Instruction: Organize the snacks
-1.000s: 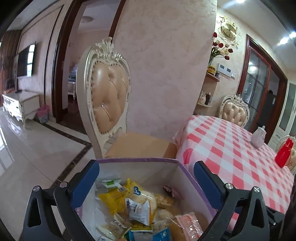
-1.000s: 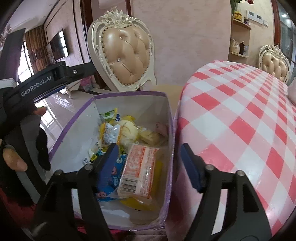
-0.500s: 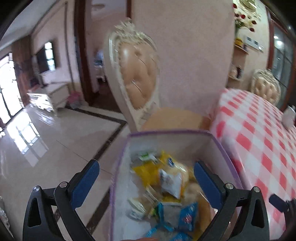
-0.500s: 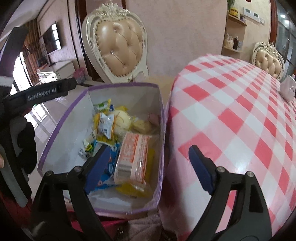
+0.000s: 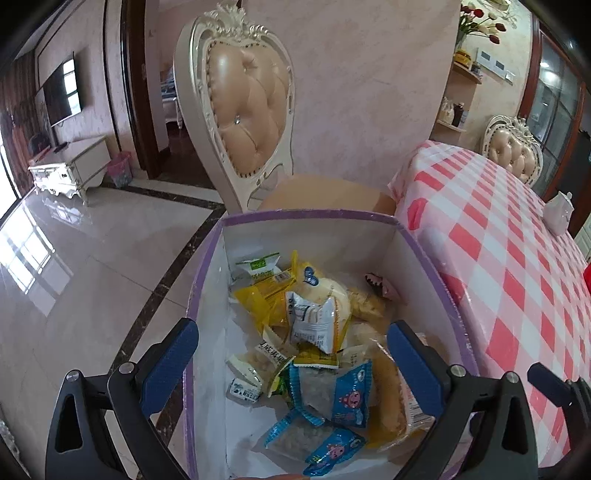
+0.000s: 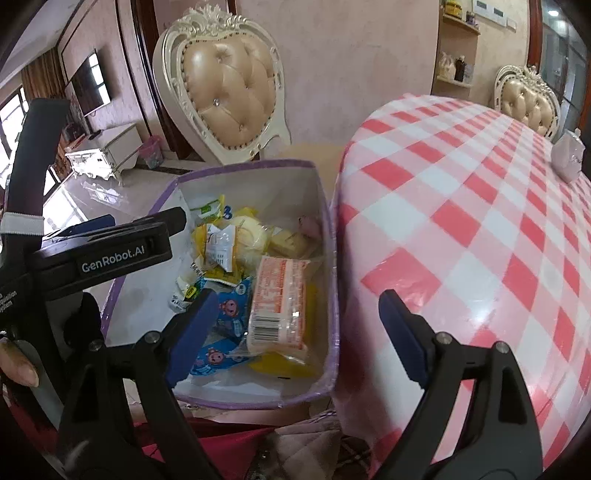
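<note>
orange snack pack (image 6: 279, 302) lies lengthwise in purple box (image 6: 334, 280), just ahead-left of right gripper (image 6: 295, 332), jaws opening, empty; left gripper (image 5: 291, 354) spread, empty.

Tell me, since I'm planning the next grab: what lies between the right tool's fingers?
Right wrist view: the purple-rimmed snack box's side wall and checked tablecloth; nothing is gripped.

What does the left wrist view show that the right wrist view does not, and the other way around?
Only the left wrist view: red flowers high on the wall, and the left gripper, open over the box.

Only the right wrist view: a fingertip at the left edge, pink cloth under the box, and the right gripper, its jaws opening with nothing between them.

Both: the purple-edged box of snack packets, the checked tablecloth, the padded chair.
</note>
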A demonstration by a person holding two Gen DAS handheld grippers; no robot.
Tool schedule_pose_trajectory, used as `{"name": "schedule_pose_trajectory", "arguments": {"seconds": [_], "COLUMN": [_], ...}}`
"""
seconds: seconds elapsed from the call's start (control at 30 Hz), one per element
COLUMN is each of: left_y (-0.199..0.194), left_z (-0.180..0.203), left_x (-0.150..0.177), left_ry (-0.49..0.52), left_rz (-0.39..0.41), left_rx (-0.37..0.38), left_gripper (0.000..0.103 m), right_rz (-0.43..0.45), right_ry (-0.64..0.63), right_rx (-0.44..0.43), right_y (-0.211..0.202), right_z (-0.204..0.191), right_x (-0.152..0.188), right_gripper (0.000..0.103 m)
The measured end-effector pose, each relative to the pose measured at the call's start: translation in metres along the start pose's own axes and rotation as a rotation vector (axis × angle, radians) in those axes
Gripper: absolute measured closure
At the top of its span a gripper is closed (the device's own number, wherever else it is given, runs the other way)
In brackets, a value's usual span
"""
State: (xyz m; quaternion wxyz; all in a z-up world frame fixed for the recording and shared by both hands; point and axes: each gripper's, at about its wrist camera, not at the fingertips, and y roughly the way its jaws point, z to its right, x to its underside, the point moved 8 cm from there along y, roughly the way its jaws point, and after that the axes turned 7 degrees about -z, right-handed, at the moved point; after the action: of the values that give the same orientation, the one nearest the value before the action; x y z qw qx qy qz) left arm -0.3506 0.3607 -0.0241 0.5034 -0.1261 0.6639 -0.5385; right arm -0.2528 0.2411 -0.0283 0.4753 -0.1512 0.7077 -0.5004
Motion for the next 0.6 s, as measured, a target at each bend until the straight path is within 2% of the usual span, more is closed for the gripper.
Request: {"name": "schedule_pose_trajectory", "arguments": {"seconds": [0.3,0.6], "left_y": [0.024,0.031], "left_z": [-0.014,-0.015], "left_x": [0.004,0.006], "left_ry": [-0.029,-0.025], "left_rz": [-0.066,-0.085], "left_rx": [0.008,0.005], "left_gripper": [0.0,0.0], "right_rz": [-0.087,-0.111], "right_ry": [-0.044,-0.047], "right_rx": [0.013,0.013], "right_y": [0.034,0.044], "right_z": [-0.02,-0.024], "right_x": [0.007,0.009], "right_gripper": [0.013,0.013]}}
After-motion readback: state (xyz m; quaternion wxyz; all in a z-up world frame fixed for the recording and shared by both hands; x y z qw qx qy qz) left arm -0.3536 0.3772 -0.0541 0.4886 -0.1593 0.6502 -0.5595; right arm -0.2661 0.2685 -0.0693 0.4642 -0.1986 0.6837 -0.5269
